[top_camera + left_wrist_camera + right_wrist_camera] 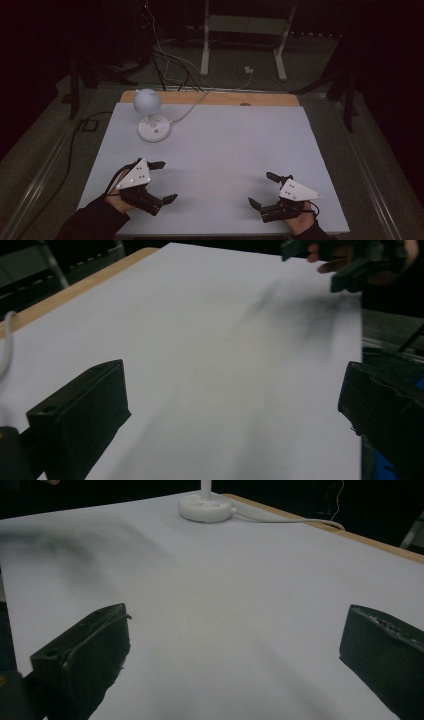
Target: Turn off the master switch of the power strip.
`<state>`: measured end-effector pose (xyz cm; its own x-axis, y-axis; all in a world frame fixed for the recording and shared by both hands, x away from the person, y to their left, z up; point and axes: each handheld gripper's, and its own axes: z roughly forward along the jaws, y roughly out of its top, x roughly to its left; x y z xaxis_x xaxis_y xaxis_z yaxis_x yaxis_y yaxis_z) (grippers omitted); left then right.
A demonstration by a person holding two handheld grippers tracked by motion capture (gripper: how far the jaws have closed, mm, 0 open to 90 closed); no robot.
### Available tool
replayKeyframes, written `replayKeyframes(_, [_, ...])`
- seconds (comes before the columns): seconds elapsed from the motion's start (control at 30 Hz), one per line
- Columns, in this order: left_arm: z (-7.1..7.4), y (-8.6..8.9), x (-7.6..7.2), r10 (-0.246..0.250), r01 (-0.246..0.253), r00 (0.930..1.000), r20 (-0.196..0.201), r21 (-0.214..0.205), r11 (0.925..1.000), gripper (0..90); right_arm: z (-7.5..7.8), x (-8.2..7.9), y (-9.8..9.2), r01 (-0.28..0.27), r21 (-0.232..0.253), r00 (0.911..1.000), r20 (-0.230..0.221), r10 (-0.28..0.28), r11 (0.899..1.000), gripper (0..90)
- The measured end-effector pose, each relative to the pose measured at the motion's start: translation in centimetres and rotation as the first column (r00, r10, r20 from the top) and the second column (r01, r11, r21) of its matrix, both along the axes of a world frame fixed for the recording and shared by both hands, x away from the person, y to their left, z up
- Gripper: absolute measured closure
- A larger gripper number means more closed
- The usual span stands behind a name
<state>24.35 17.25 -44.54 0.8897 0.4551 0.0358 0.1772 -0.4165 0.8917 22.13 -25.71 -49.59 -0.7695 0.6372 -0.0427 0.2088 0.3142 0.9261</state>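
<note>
A white desk lamp (150, 114) with a round head and a round base stands at the back left of the white table sheet (225, 145). Its base (206, 507) and cable (290, 521) appear far off in the right gripper view. My left gripper (163, 181) rests near the front left edge, open, jaws wide apart with nothing between them. My right gripper (264, 189) sits near the front right edge, also open and empty. In the left gripper view the right gripper (345, 262) and a hand appear across the sheet.
A wooden table edge (210, 97) runs along the back beyond the sheet. The lamp's white cable (192, 106) trails off the back toward a plug on the floor. A metal desk frame (245, 40) stands behind, and dark cables lie on the floor at left.
</note>
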Motion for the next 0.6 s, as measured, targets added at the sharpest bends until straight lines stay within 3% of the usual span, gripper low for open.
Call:
replayKeyframes(0.13, [0.4, 0.1, 0.5, 0.023, -0.023, 0.9997, 0.008, -0.002, 0.9997, 0.3, 0.1, 0.0, 0.0, 0.001, 0.002, 1.0000, 0.003, -0.001, 1.000, 0.0])
replayKeyframes(0.37, [0.8, 0.5, 1.8, 0.105, -0.104, 0.9945, 0.008, -0.018, 0.9944, 0.4, 0.0, 0.0, -0.1, 0.000, 0.003, 1.0000, 0.001, 0.000, 1.000, 0.0])
replayKeyframes(0.53, [0.9, 0.6, 2.9, 0.152, -0.152, 0.9884, 0.005, -0.024, 0.9881, 0.4, 0.0, -0.1, 0.0, -0.004, 0.005, 1.0000, -0.001, 0.004, 1.000, 0.0])
replayKeyframes(0.6, [1.0, 0.6, 3.6, 0.185, -0.185, 0.9827, -0.004, -0.042, 0.9818, 0.4, 0.0, -0.1, 0.0, -0.005, 0.002, 1.0000, 0.001, 0.005, 1.000, 0.0])
